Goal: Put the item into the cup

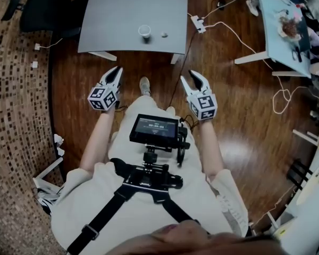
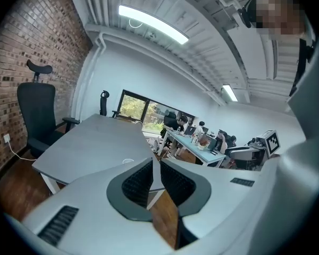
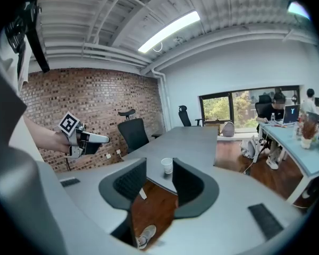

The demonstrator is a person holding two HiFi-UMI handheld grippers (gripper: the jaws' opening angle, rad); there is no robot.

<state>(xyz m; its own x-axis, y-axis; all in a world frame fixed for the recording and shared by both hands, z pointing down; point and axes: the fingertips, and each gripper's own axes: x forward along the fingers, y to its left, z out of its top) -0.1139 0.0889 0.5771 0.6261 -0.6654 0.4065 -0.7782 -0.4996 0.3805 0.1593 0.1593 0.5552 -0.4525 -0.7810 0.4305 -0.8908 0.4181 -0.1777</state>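
Step in hand: approach. Nothing is picked up yet.

- Counter (image 1: 111,15): grey, at 12 o'clock from the person, who stands back from it on the wooden floor (image 1: 239,116).
- Cup (image 1: 144,32): white, upright, near the counter's front edge.
- Item (image 1: 164,34): a small pale lump on the counter at the cup's 3 o'clock, near the cup but apart from it. It is too small to identify.
- Left tongs (image 2: 155,164): released, with only a narrow slit between the pads. Only counter edge and floor show through the slit.
- Right tongs (image 3: 159,163): released, with a wider gap than the left. Nothing is between the pads; the cup shows through the gap, far off.
- Both tongs are held out ahead of the body, pointing towards 12 o'clock and tipped slightly down, well short of the counter.

Judgement: the task is at its very start, and the cup looks empty from here.

The next move calls for:
1. Closing in on the counter.
2. Bringing one pair of tongs down over the item. The right pair looks better placed, since the item lies on that side.
3. A careful pinch. The item is small and low, so the pads must straddle it close to the counter top.
4. Keeping clear of the cup at the item's 9 o'clock. It looks light, and a nudge may tip it.
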